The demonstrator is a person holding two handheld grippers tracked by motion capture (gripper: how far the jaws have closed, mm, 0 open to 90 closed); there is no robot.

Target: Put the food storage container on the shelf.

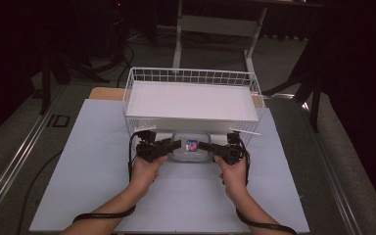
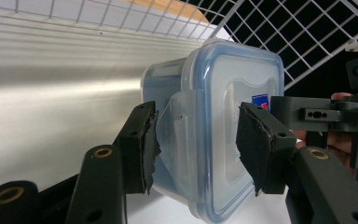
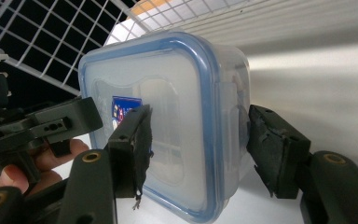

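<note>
Between both tongs, container (image 1: 192, 147) sits level; lid up.

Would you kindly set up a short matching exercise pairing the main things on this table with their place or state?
Things:
1. clear plastic container with blue-rimmed lid
2. white wire basket
3. left gripper
4. right gripper

Places or states:
A. clamps the container's left end
B. stands behind the container
C. held between both grippers
D. clamps the container's right end

Pairs: 1-C, 2-B, 3-A, 4-D
</note>
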